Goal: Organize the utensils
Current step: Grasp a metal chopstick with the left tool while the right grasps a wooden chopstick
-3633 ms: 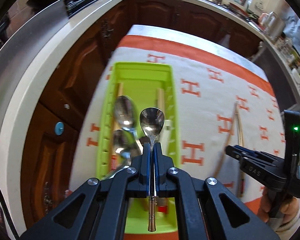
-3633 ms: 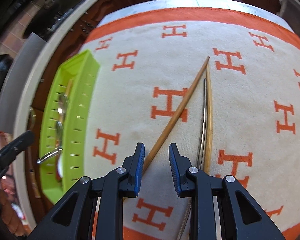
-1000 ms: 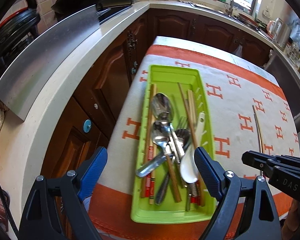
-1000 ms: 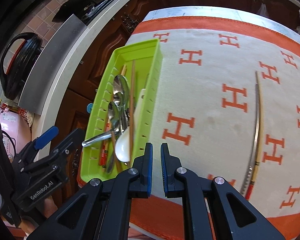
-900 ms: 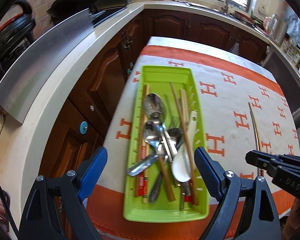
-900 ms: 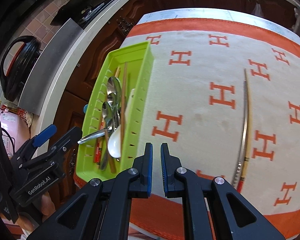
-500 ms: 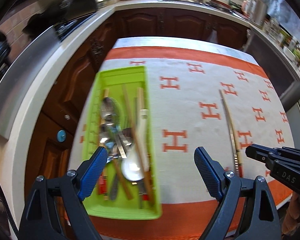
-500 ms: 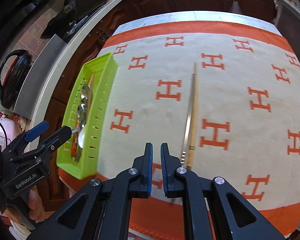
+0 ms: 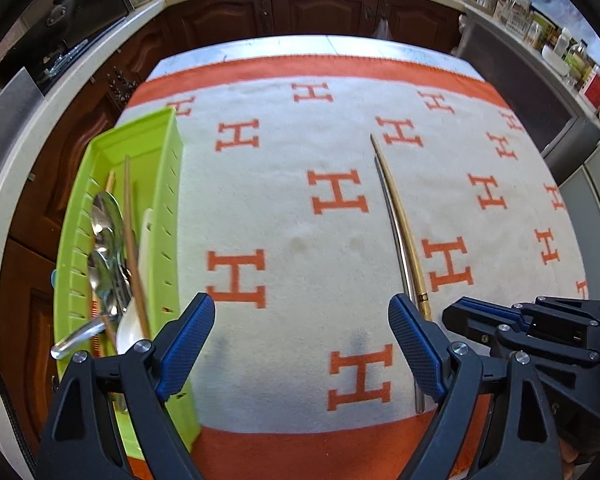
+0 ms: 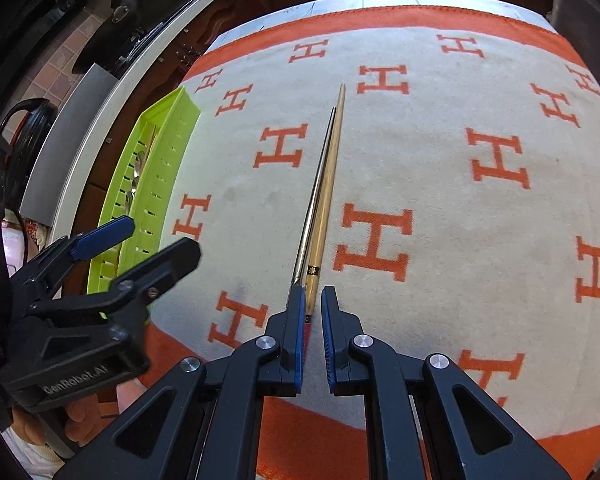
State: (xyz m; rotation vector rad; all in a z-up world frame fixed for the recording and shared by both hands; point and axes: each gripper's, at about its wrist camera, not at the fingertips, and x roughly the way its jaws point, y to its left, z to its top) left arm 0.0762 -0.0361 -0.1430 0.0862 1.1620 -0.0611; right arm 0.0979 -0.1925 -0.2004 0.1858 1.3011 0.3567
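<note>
Cloth: cream with orange H marks and an orange border (image 9: 292, 208); I see it covering the surface.
Tray: green slotted tray (image 9: 168, 200) at the left edge of the cloth, long side running near to far.
Tray contents: I make out metal spoons (image 9: 106, 220), a wooden chopstick (image 9: 134, 248) and a white spoon (image 9: 134, 330) piled inside; one metal handle (image 9: 74, 342) pokes over the near left rim.
Loose chopsticks: a wooden one (image 10: 327, 184) and a metal one (image 10: 315, 196) lie side by side on the cloth, right of the tray and well apart from it, tips pointing far.
Left hand-held gripper: (image 9: 302, 344) my left one hovers over bare cloth with its blue pads wide apart and nothing between them; the tray is just beside its left finger, and the loose chopsticks' near ends pass behind its right finger.
Right hand-held gripper: (image 10: 312, 300) my right one points down at the near ends of the loose pair; its jaws are nearly together with only a narrow gap. The wooden chopstick's end shows in that gap, and the metal one runs behind the left finger; I cannot tell if the pads touch either.
Person: fingers (image 10: 88, 420) show under the left tool in the right wrist view.
</note>
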